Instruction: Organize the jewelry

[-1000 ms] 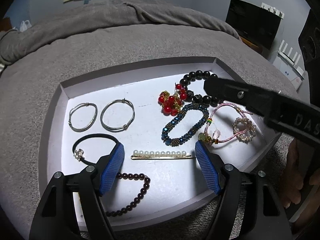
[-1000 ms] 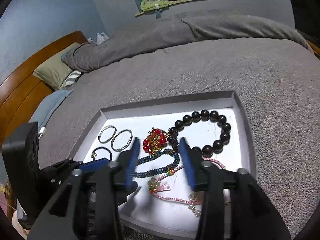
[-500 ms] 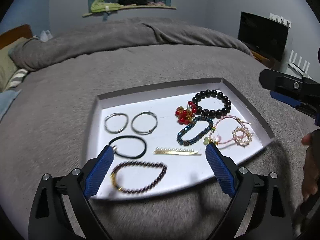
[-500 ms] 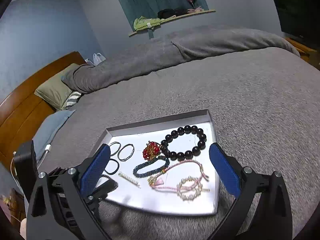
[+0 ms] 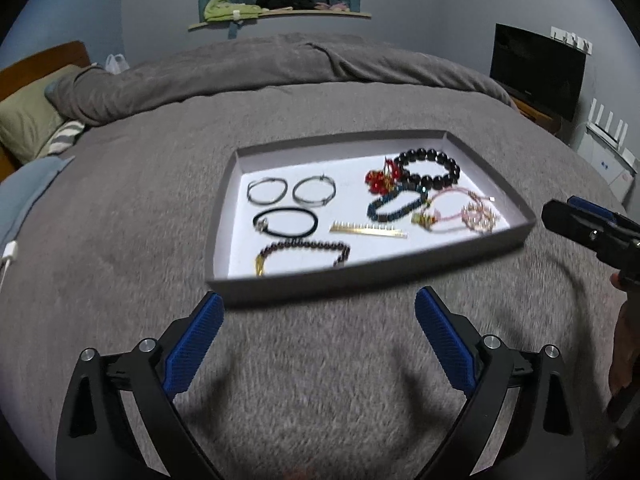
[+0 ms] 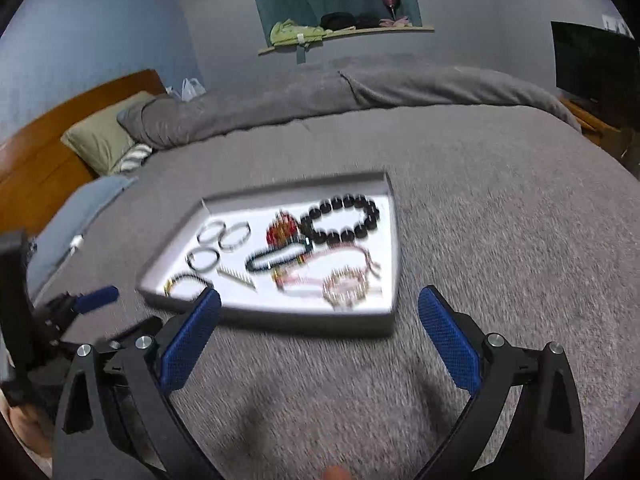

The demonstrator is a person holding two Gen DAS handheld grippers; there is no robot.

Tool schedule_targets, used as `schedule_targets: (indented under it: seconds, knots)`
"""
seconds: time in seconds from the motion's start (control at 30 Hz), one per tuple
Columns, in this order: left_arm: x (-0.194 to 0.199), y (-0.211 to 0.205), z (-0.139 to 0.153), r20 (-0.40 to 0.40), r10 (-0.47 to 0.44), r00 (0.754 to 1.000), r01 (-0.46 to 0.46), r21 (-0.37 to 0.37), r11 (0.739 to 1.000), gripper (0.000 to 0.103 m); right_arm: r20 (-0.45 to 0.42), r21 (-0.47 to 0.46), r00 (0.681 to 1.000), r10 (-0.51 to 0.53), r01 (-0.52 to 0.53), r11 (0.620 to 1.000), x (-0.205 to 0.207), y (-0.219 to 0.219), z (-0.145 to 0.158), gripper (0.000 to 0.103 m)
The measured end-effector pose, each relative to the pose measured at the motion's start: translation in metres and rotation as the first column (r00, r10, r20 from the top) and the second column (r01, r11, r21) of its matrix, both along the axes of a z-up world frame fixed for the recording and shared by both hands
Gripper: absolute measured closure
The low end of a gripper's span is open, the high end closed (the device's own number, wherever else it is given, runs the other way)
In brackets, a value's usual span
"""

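A shallow grey tray [image 5: 372, 276] with a white floor lies on the grey bed; it also shows in the right wrist view [image 6: 280, 320]. In it lie two silver bangles [image 5: 314, 191], a black hair tie [image 5: 286, 222], a dark bead strand [image 5: 304, 250], a gold pearl hair pin [image 5: 368, 230], a blue bead bracelet [image 5: 396, 204], a red bead cluster [image 5: 378, 180], a black bead bracelet [image 5: 430, 166] and a pink cord bracelet [image 5: 460, 210]. My left gripper [image 5: 318, 344] is open and empty, short of the tray's near wall. My right gripper [image 6: 320, 340] is open and empty, also short of the tray.
The grey blanket [image 5: 160, 200] covers the bed all around the tray. Pillows [image 5: 28, 120] and a wooden headboard [image 6: 48, 144] lie at the left. A black TV [image 5: 536, 68] stands at the right. A wall shelf [image 5: 280, 12] holds clothes.
Both grippers have pulled back from over the tray to the blanket in front of it. The right gripper's jaws have opened wide. The jewelry lies as before.
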State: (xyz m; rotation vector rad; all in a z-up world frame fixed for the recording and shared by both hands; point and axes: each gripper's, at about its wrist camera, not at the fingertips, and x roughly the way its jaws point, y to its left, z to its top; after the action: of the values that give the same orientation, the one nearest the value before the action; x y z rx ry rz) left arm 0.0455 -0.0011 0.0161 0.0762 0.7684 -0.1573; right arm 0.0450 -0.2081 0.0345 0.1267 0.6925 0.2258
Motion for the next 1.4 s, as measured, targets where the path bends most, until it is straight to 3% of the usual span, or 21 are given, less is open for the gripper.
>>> schedule_targets:
  seconds: [0.2,0.4,1.4]
  knots:
    - [0.002,0.001,-0.008,0.002,0.021,1.000,-0.021,0.026,0.999,0.007,-0.042,-0.047,0.999,0.007,-0.009,0.999,0.002,0.007,-0.023,0.005]
    - [0.005,0.000,-0.014,0.003,0.029,1.000,-0.029,0.053,0.998,0.007,-0.018,-0.093,1.000,0.004,-0.006,0.996,0.000,0.011,-0.024,0.005]
    - [0.005,0.002,-0.015,0.001,0.029,1.000,-0.029,0.040,0.999,0.007,-0.024,-0.092,1.000,0.006,-0.009,0.996,0.000,0.012,-0.028,0.005]
